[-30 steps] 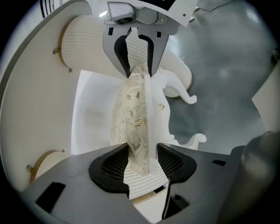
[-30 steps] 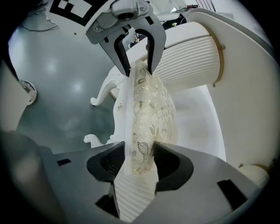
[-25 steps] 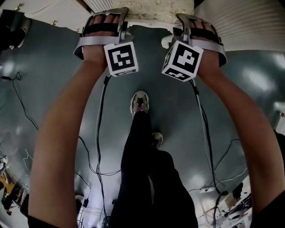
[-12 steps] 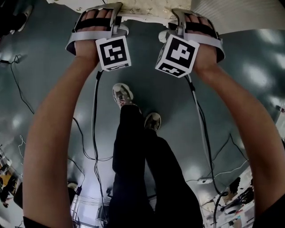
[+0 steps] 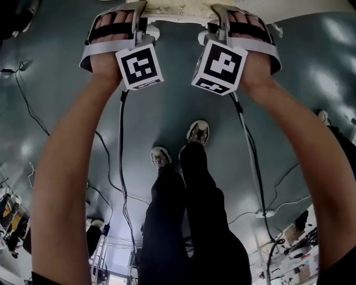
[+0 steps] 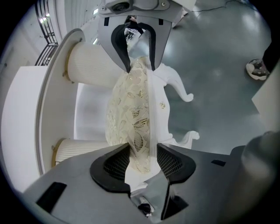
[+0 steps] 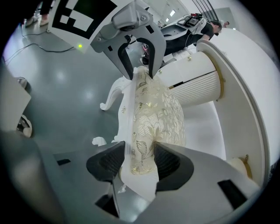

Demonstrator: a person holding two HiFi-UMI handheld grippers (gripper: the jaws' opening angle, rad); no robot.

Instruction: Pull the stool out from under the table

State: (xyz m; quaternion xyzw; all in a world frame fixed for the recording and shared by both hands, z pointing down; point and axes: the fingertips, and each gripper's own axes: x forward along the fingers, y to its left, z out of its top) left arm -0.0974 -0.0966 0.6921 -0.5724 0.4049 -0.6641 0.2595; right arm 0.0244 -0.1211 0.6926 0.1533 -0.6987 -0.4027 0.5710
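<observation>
Both grippers bite the same stool [image 5: 178, 6] from opposite sides. The left gripper [image 6: 142, 164] has its mesh pads pressed onto the seat's edge, the cream, gold-patterned cushion and white frame sandwiched between them. The right gripper [image 7: 139, 164] is clamped the same way on the far rim, and each shows at 12 o'clock in the other's view. A two-sided hold like this probably keeps the seat square while it is drawn straight back towards the person, whose shoes [image 5: 198, 132] stand at 6 o'clock of the grippers on the grey floor [image 5: 167, 94]. In the left gripper view the stool lies just beside the white worktop [image 6: 26, 113], which curves round at its 9 o'clock with fluted columns [image 6: 87, 61] above and below. Open floor lies at 3 o'clock, so the seat looks largely clear of the overhang, though that is a judgement. The head view cuts the stool off at 12 o'clock, leaving only a strip of cushion. Only two curled legs [image 6: 181, 89] show, the rest being masked by the seat. Whether the feet rest on the floor or hang lifted cannot be told, nor how deep the far edge sits under the worktop.
</observation>
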